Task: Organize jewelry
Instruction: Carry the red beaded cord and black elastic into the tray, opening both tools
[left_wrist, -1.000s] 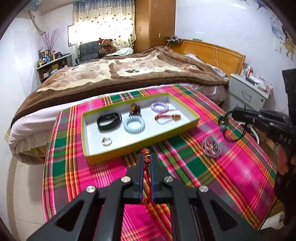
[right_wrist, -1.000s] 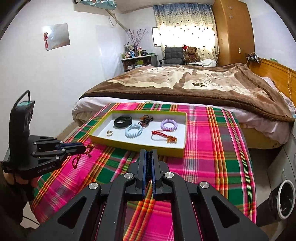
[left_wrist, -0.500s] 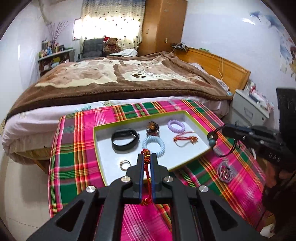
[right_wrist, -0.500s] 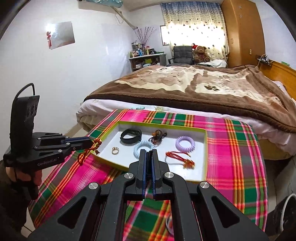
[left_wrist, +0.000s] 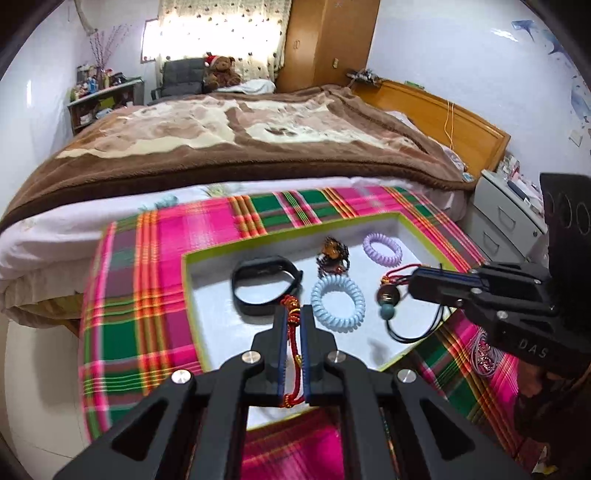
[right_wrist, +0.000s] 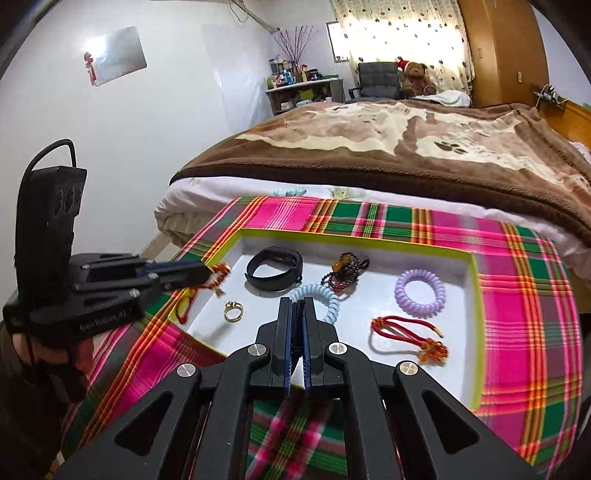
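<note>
Both claws have swung in over the tray (left_wrist: 192, 280) at frame centre, the left claw (left_wrist: 293, 325) clenched on a red cord bracelet (left_wrist: 291, 314), the right claw (left_wrist: 415, 282) gripping a black beaded cord (left_wrist: 388, 299), both ready to drop.

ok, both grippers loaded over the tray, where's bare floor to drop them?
Free: tray near strip between the gold ring and red cord; also the right end beyond the purple coil. Crowded: the middle, where black band, beads and blue coil bunch together.
</note>
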